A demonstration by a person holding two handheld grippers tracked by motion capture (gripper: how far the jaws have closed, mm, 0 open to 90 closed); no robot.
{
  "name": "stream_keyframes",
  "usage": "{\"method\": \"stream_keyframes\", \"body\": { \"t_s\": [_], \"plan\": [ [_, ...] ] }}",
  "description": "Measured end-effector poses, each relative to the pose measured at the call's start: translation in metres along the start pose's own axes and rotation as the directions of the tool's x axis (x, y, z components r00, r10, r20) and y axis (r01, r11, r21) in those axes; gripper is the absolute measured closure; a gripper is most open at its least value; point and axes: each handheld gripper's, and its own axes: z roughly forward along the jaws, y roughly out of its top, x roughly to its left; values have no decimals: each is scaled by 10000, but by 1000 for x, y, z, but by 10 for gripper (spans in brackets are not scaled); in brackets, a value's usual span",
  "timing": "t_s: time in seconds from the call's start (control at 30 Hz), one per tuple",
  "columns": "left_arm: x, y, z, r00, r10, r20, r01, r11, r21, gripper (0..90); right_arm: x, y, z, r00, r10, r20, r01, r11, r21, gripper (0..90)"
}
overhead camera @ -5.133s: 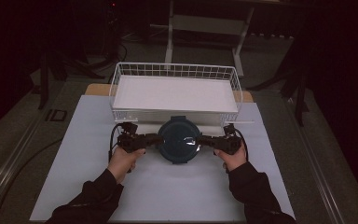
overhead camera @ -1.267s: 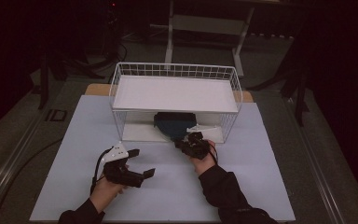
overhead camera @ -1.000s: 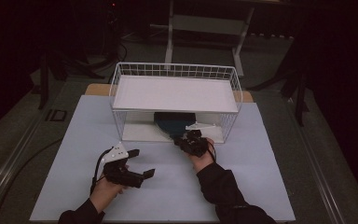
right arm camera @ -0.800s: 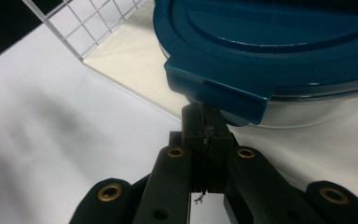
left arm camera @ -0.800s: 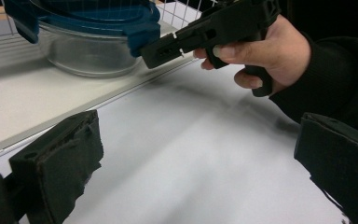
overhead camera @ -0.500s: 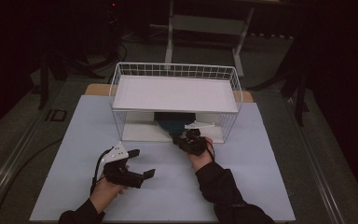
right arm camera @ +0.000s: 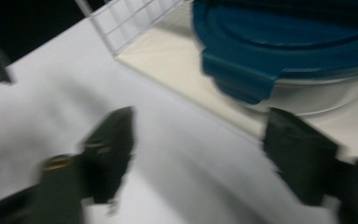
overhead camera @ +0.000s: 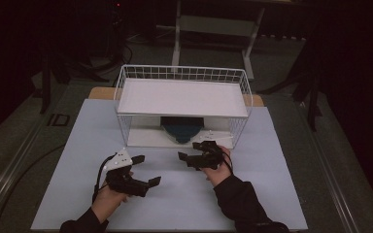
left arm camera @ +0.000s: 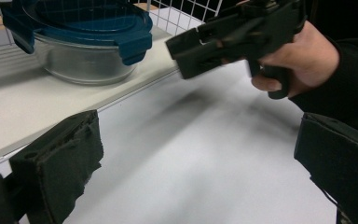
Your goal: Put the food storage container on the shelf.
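Observation:
A round glass container with a blue clip-on lid (overhead camera: 182, 129) stands on the lower board of a white wire rack (overhead camera: 243, 87), under its white top shelf. My right gripper (overhead camera: 188, 150) is just in front of the rack. Its jaws have just been opening and now stand open, with nothing between them. In the right gripper view the container (right arm camera: 289, 51) lies beyond the blurred jaws of the gripper (right arm camera: 205, 158). My left gripper (overhead camera: 146, 170) rests open on the table, nearer the person. Its own view shows the container (left arm camera: 84, 37) and the right gripper (left arm camera: 233, 37) beyond its jaws (left arm camera: 198, 177).
The rack sits at the back of a pale sheet on the table (overhead camera: 281, 184). A wooden edge (overhead camera: 102, 92) shows behind the rack. Beyond the table are a dark floor, cables and a stand (overhead camera: 213, 24).
The container, once held between both grippers in front of the rack, now sits on the lower board. The right gripper has opened and drawn back from it. The left gripper stays put.

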Motion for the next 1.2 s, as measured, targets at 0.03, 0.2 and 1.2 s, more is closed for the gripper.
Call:
{"method": "stream_keyframes", "body": {
  "t_s": [0.03, 0.2, 1.2],
  "plan": [
    [0, 0, -1, 10000, 17, 10, -17, 10000, 7, 10, -1, -1, -2, 9997, 93, -234, -93, 10000, -9, 178],
    [-2, 0, -3, 10000, 54, 21, -54, 10000, 18, 10, -1, -7, -10, 9998, 55, -194, -56, 10000, -46, 174],
    [-6, -8, -27, 9996, 254, -79, -254, 9997, -4, 10, -4, -53, -100, 9999, -58, 84, 66, 9952, -976, 173]
  ]
}}
